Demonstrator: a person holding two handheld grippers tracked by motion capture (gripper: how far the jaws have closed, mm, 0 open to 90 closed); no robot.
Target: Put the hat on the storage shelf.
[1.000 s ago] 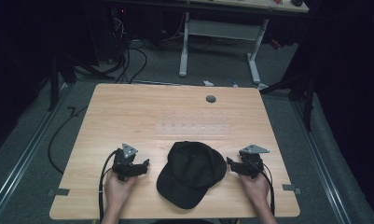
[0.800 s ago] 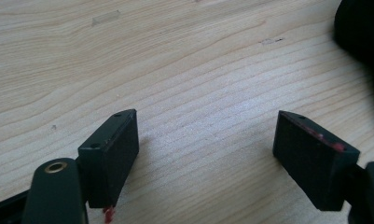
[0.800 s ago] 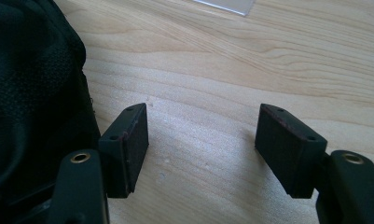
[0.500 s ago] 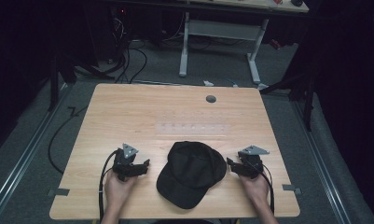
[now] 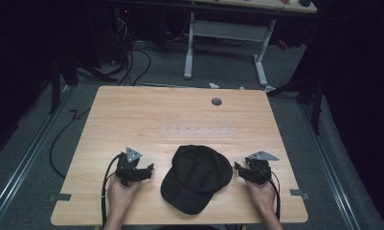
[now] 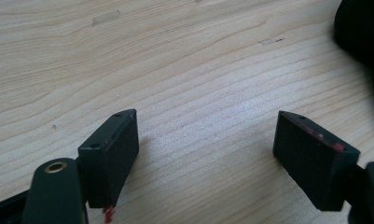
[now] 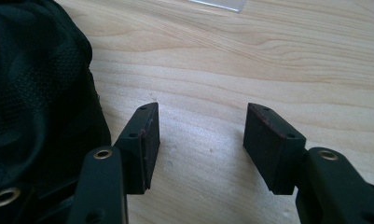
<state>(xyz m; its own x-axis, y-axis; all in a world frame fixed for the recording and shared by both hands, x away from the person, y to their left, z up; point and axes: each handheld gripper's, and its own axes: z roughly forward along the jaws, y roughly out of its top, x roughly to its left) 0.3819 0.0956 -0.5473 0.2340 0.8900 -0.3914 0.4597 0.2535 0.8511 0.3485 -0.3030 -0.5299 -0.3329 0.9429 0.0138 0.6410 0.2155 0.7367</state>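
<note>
A black baseball cap (image 5: pixel 197 176) lies near the front edge of the wooden table (image 5: pixel 132 115), brim toward the person. To its left rests my left gripper (image 5: pixel 149 170), open, with bare wood between its jaws. In the left gripper view, that gripper (image 6: pixel 208 156) stands wide apart over the wood and the cap (image 6: pixel 362 32) darkens the upper right corner. My right gripper (image 5: pixel 238 169) sits just right of the cap, open. In the right gripper view, the gripper (image 7: pixel 201 140) holds nothing and the cap's mesh fabric (image 7: pixel 40 93) lies beside its left jaw.
A clear plastic strip (image 5: pixel 197 130) lies flat at the table's middle, and a round grey grommet (image 5: pixel 216 101) sits near the far edge. Cables trail from both grippers over the front edge. A white desk frame (image 5: pixel 225 43) stands beyond the table.
</note>
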